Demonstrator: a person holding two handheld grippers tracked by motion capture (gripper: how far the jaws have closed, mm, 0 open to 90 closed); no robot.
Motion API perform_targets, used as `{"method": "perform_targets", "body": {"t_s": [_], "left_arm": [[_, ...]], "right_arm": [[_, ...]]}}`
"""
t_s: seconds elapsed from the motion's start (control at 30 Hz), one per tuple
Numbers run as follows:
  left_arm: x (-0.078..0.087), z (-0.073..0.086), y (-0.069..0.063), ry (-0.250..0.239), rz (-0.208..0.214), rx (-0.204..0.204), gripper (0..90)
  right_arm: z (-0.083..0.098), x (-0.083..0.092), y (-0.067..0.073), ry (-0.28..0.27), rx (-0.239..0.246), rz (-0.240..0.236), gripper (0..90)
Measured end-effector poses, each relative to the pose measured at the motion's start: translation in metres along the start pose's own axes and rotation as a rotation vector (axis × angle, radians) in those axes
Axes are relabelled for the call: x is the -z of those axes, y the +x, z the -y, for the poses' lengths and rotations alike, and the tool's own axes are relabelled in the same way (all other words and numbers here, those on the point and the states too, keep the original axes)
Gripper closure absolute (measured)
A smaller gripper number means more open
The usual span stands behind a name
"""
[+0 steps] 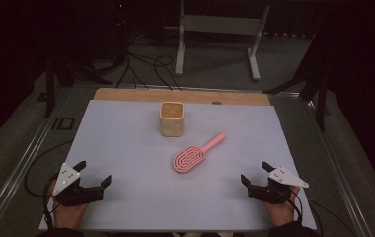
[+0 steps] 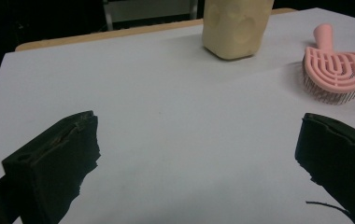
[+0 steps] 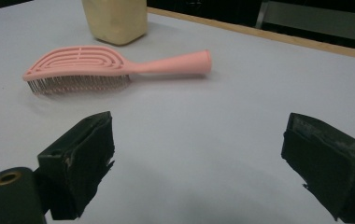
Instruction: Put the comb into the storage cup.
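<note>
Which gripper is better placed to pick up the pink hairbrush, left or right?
Probably the right gripper. The hairbrush lies right of centre, bristles down, closer to it than to the left gripper. Both have open jaws holding nothing.

Left gripper (image 2: pixel 199 154) hovering low over pale sheet (image 2: pixel 166 116), jaws standing wide apart, nothing between them. Beige cup (image 2: pixel 234 28) sitting ahead at top. Pink hairbrush (image 2: pixel 337 70) lying just right of cup, bristles facing down, handle pointing away.
</note>
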State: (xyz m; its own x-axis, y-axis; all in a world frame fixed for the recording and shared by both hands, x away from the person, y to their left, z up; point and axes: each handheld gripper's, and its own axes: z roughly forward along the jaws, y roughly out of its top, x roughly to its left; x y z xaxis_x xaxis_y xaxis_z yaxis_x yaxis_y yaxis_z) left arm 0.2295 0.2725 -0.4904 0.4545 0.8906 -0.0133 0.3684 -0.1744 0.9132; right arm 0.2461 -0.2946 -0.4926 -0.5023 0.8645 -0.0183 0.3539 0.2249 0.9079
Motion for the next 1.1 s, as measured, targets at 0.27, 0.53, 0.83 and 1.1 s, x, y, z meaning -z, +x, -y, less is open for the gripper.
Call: {"method": "perform_targets", "body": {"t_s": [0.27, 0.53, 0.83, 1.1], "left_arm": [[0.002, 0.000, 0.001, -0.016, -0.014, 0.002, 0.0], [0.002, 0.000, 0.001, -0.020, -0.024, 0.003, 0.0], [0.001, 0.002, -0.001, -0.014, -0.036, 0.006, 0.0], [0.003, 0.002, 0.000, -0.021, -0.049, 0.005, 0.0]], "right_arm": [[0.001, -0.002, 0.000, 0.006, -0.004, -0.001, 9.0], [0.000, -0.005, 0.001, 0.015, -0.001, -0.004, 9.0], [-0.004, -0.008, 0.002, 0.010, -0.018, -0.013, 8.9], [-0.023, -0.011, 0.002, 0.006, -0.024, -0.035, 8.9]]}}
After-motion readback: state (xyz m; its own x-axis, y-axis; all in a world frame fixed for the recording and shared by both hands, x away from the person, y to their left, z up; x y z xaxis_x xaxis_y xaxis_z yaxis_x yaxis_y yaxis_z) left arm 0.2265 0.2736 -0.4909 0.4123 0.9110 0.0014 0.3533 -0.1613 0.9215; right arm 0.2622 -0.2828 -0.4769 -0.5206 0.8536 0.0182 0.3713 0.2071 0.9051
